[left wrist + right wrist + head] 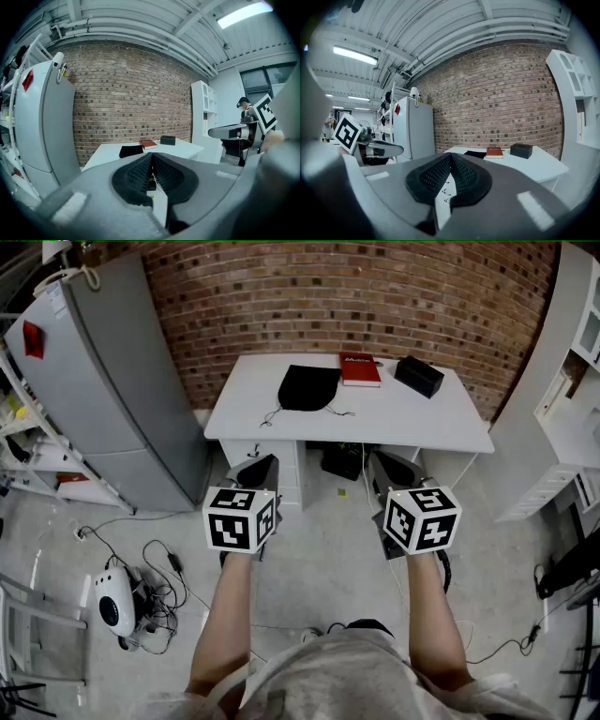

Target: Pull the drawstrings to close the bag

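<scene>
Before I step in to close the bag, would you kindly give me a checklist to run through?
1. Bag lies on the table: ok.
2. Both drawstrings lie free beside it: ok.
3. Left tool empty: ok.
4. Right tool empty: ok.
5. Jaws open for a grasp: not ok, both shut.
6. Tools near the drawstrings: not ok, well short of the table.

We read this as lab-style workroom; bare red brick wall (375,296); grey concrete floor (309,568) strewn with black cables (150,601); exposed white ceiling pipes (117,35); fluorescent strip light (241,14); tall grey refrigerator (103,381); plain white table (422,418); white open shelving (562,437)
</scene>
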A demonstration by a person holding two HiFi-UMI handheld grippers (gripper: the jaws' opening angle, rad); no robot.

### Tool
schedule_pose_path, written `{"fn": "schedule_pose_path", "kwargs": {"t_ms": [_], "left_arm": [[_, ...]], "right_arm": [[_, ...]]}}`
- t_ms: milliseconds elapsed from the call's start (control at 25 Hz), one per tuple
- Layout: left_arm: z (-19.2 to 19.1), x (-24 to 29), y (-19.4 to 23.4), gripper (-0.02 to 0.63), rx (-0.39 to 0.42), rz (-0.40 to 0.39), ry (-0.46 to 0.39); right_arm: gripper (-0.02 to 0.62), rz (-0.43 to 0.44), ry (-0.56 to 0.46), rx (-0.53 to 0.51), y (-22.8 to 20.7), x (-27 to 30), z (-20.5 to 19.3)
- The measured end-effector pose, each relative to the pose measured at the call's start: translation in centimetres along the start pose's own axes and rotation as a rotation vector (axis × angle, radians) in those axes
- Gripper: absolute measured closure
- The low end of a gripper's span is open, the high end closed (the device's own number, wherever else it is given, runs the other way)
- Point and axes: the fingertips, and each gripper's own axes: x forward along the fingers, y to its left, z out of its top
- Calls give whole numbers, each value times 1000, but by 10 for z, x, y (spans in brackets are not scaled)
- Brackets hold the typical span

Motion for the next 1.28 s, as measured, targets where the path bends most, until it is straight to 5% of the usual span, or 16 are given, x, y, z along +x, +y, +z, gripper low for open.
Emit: {"fn": "schedule_pose_path", "kwargs": {"t_ms": [560,1280], "left_arm": [[3,7,14,598,-20,0,-33],[4,42,40,495,-34,6,-34]], "right_arm": [[587,-27,-22,-26,7,14,2],[494,-2,-16,-30,-4,53,2]]}}
